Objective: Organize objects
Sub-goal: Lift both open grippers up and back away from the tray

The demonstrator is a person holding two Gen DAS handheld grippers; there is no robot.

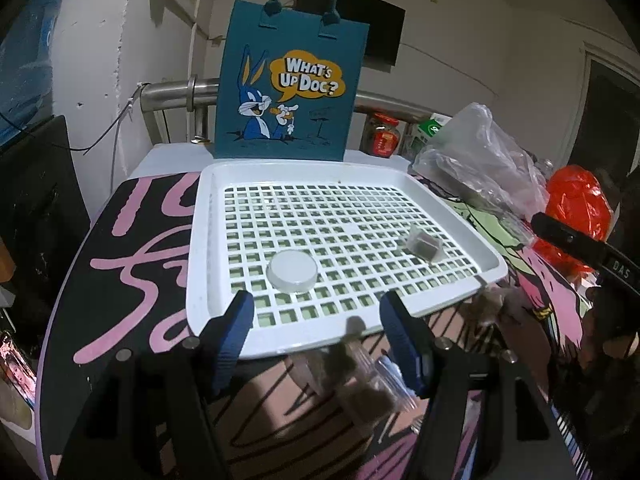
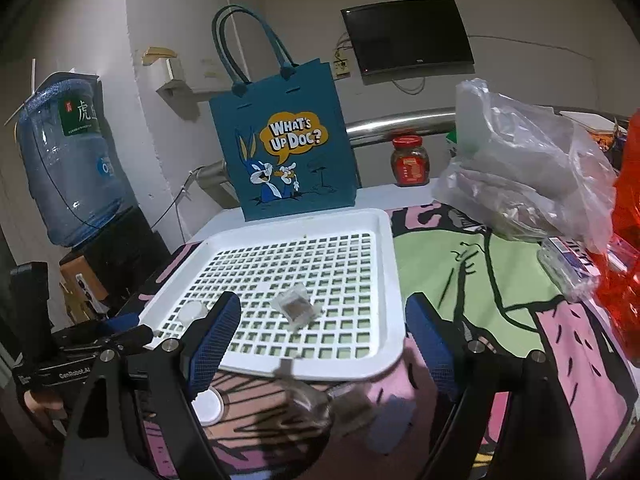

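A white grid tray (image 1: 340,168) lies on the patterned table. On it rest a round white lid (image 1: 292,272) and a small clear box with brown contents (image 1: 424,244). My left gripper (image 1: 316,304) hovers open over the tray's near edge. Blurred clear boxes with brown contents (image 1: 360,384) lie on the table under it, untouched by the pads. In the right wrist view the tray (image 2: 394,280) holds the same clear box (image 2: 296,306) and lid (image 2: 192,312). My right gripper (image 2: 323,302) stands wide open above the near rim, nothing between its fingers.
A blue cartoon tote bag (image 2: 284,152) stands behind the tray. A red-lidded jar (image 2: 410,160), a grey plastic bag (image 2: 528,172) and a red plastic bag (image 2: 624,280) crowd the right side. A second white lid (image 2: 206,406) lies on the table. A water jug (image 2: 68,160) stands left.
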